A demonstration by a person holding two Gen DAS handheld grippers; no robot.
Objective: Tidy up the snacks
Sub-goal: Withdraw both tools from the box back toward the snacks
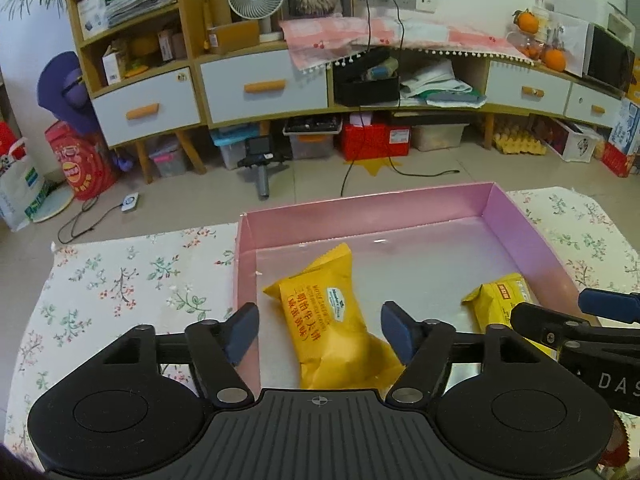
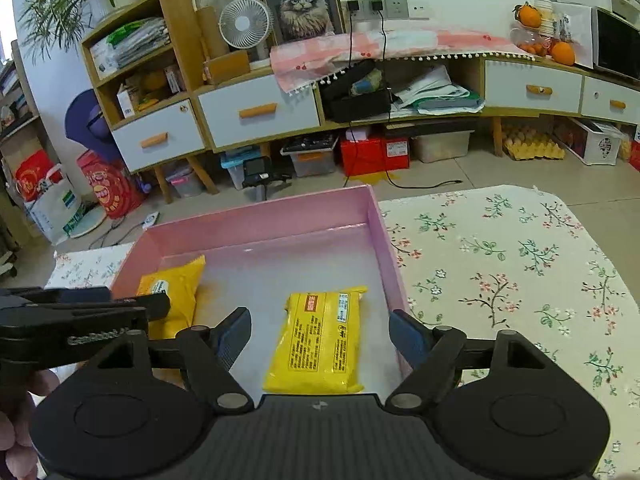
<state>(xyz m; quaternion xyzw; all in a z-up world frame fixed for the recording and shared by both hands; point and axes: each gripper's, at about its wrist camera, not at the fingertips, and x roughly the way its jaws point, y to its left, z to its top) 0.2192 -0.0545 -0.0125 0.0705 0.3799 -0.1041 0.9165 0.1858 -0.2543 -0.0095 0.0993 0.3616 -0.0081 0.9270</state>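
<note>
A pink box (image 1: pixel 368 210) (image 2: pixel 256 216) sits on a floral-cloth table. Two yellow snack packets lie flat on its floor. The left packet (image 1: pixel 332 320) (image 2: pixel 176 288) lies between the open fingers of my left gripper (image 1: pixel 320 334), which hovers just above it, empty. The right packet (image 2: pixel 320 340) (image 1: pixel 500 300) lies between the open fingers of my right gripper (image 2: pixel 320 336), also empty. The right gripper shows at the right edge of the left wrist view (image 1: pixel 580 320); the left gripper shows at the left edge of the right wrist view (image 2: pixel 80 312).
The floral tablecloth (image 1: pixel 120 280) (image 2: pixel 520 272) extends on both sides of the box. Beyond the table's far edge are a tiled floor with cables (image 1: pixel 400 168) and a wooden cabinet (image 1: pixel 264 88) with drawers and storage bins underneath.
</note>
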